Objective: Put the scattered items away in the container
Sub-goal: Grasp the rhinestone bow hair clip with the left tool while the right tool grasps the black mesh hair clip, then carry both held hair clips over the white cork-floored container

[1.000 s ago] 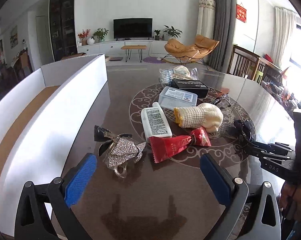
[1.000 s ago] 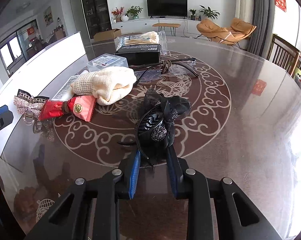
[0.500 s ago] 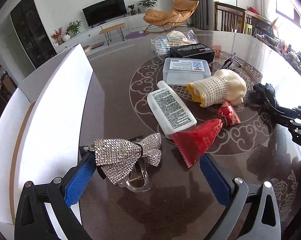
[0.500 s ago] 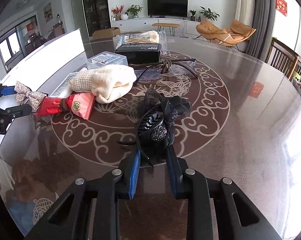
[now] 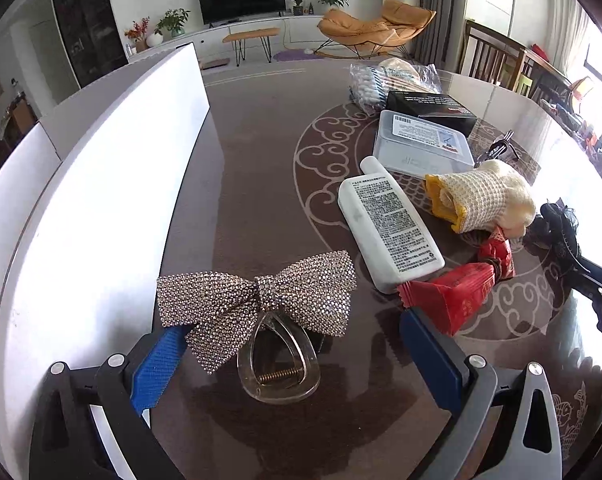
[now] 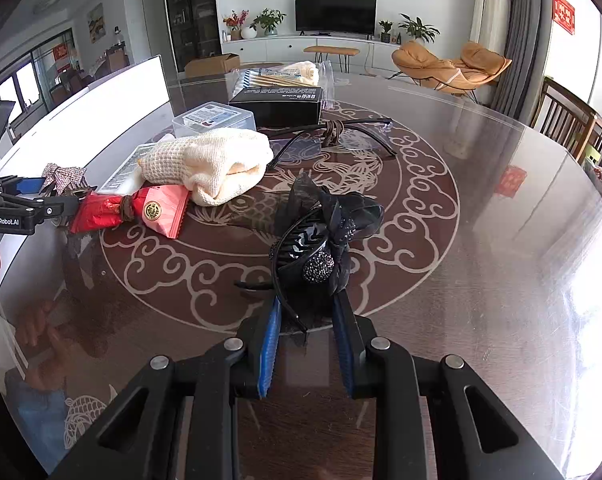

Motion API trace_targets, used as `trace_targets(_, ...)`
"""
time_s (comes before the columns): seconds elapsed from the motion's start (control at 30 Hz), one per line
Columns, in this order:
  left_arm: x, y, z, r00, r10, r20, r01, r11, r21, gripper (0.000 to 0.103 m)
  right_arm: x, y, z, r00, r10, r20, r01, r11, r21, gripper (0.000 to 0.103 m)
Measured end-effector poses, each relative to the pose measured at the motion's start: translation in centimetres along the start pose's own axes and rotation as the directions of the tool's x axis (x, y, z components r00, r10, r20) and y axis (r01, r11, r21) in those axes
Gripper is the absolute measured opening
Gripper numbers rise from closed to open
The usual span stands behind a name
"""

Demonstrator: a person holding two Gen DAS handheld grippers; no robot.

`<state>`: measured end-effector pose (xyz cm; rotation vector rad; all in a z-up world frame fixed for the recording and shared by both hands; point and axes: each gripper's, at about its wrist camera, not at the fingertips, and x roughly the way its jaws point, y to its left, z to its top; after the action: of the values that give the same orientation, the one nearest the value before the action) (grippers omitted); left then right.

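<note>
White box (image 5: 101, 208) stands along the left edge of the table (image 5: 261, 140), nothing seen going into it yet. Left gripper (image 5: 285, 356) spread wide, straddling the sparkly bow clip (image 5: 257, 300), which lies on the table just beside the box wall. Left pad looks to be at or under the bow's left wing; right pad clear of it, near the red packet (image 5: 453, 296). Bow clip: light, stiff plastic claw with a spring, beaded bow on top is bumpy and floppy at the wings. Best pinched across the clear plastic loop or the bow's knot, not the wing tips, or it could swing or slip.

Middle of the table: white bottle (image 5: 389, 232), smooth and likely slippery; knit cloth (image 5: 481, 196), soft, squashes.

Right gripper (image 6: 307, 336) pressed narrow on the black hair clip (image 6: 321, 240), pinching its near end; the clip rests on the table well away from the box. Light, rigid comb teeth, soft mesh flower on top; a grip on the hard body holds, the mesh would just crumple.
</note>
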<state>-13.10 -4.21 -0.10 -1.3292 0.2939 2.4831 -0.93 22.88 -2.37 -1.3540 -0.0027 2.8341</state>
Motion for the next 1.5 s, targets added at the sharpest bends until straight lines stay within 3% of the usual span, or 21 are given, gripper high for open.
trace_targets(0.1, 1.0, 0.3, 0.9, 1.0, -0.001, -0.02, 0.001, 0.999, -0.045, 0.103, 0.0, 0.0, 0.0, 1.0, 0.001, 0.0, -0.001, 1.0, 0.001, 0.026)
trace_targets(0.2, 1.8, 1.2, 1.3, 0.998, -0.068, -0.002, 0.067, 0.988, -0.139, 0.103, 0.0, -0.1, 0.0, 1.0, 0.006, 0.001, -0.006, 1.0, 0.005, 0.026)
trace_targets(0.27, 1.4, 1.8, 1.1, 0.995, -0.095, 0.037, 0.1, 0.976, -0.196, 0.081, 0.0, -0.1, 0.0, 1.0, 0.014, 0.002, -0.014, 1.0, 0.011, 0.026)
trace_targets(0.3, 1.3, 1.9, 0.9, 0.994, -0.101, 0.044, 0.108, 0.972, -0.208, 0.081, 0.0, -0.1, 0.0, 1.0, 0.018, 0.002, -0.018, 1.0, 0.015, 0.026)
trace_targets(0.43, 0.1, 0.9, -0.3, 0.994, -0.094, 0.051, 0.101, 0.98, -0.174, 0.072, -0.1, -0.4, 0.0, 0.999, 0.04, 0.006, -0.04, 0.999, 0.031, 0.026)
trace_targets(0.67, -4.6, -2.4, -5.2, 0.984, -0.153, 0.086, 0.163, 0.979, -0.124, 0.072, -1.5, -3.5, -1.4, 0.991, 0.135, 0.014, -0.136, 0.988, 0.078, 0.028)
trace_targets(0.7, -4.9, -2.9, -5.8, 0.985, -0.146, 0.092, 0.156, 0.981, -0.116, 0.072, -1.6, -4.0, -1.5, 0.99, 0.144, 0.011, -0.144, 0.986, 0.081, 0.033)
trace_targets(0.73, -5.1, -3.4, -6.4, 0.986, -0.135, 0.098, 0.146, 0.983, -0.113, 0.072, -1.7, -4.4, -1.5, 0.989, 0.148, 0.005, -0.148, 0.985, 0.084, 0.052)
trace_targets(0.8, -5.0, -3.7, -7.1, 0.987, -0.113, 0.11, 0.126, 0.985, -0.12, 0.072, -2.0, -4.7, -1.3, 0.986, 0.164, 0.002, -0.164, 0.982, 0.09, 0.08)
trace_targets(0.87, -4.3, -3.5, -7.5, 0.988, -0.107, 0.111, 0.122, 0.982, -0.143, 0.072, -2.3, -4.2, -0.6, 0.983, 0.182, 0.016, -0.183, 0.98, 0.075, 0.08)
trace_targets(1.03, -3.7, -2.7, -8.0, 0.988, -0.108, 0.111, 0.131, 0.966, -0.222, 0.076, -0.1, -2.6, 2.0, 0.992, 0.126, 0.007, -0.126, 0.987, 0.096, 0.08)
trace_targets(1.1, -3.7, -3.0, -8.0, 0.992, -0.08, 0.102, 0.101, 0.97, -0.223, 0.08, 1.4, -1.8, 2.8, 0.995, 0.099, -0.015, -0.097, 0.99, 0.103, 0.08)
trace_targets(1.17, -3.5, -3.4, -8.0, 0.996, -0.035, 0.08, 0.052, 0.974, -0.222, 0.093, 2.7, -0.5, 3.3, 0.999, 0.029, -0.031, -0.027, 0.998, 0.061, 0.081)
trace_targets(1.23, -3.3, -3.5, -8.1, 0.998, 0.002, 0.062, 0.012, 0.973, -0.232, 0.096, 3.4, 0.5, 3.5, 0.999, -0.016, -0.03, 0.017, 1.0, 0.016, 0.081)
trace_targets(1.37, -2.5, -4.5, -7.6, 0.998, 0.061, 0.012, -0.057, 0.978, -0.202, 0.103, 3.6, 0.6, 3.7, 1.0, -0.008, -0.028, 0.008, 1.0, 0.008, 0.079)
trace_targets(1.4, -2.2, -5.0, -7.5, 0.996, 0.084, -0.004, -0.084, 0.98, -0.18, 0.103, 3.6, 0.6, 3.7, 1.0, -0.012, -0.026, 0.012, 1.0, 0.006, 0.076)
trace_targets(1.5, -2.0, -5.3, -7.4, 0.996, 0.089, -0.011, -0.089, 0.977, -0.194, 0.103, 3.4, 0.5, 3.8, 1.0, -0.009, -0.008, 0.009, 1.0, 0.0, 0.044)
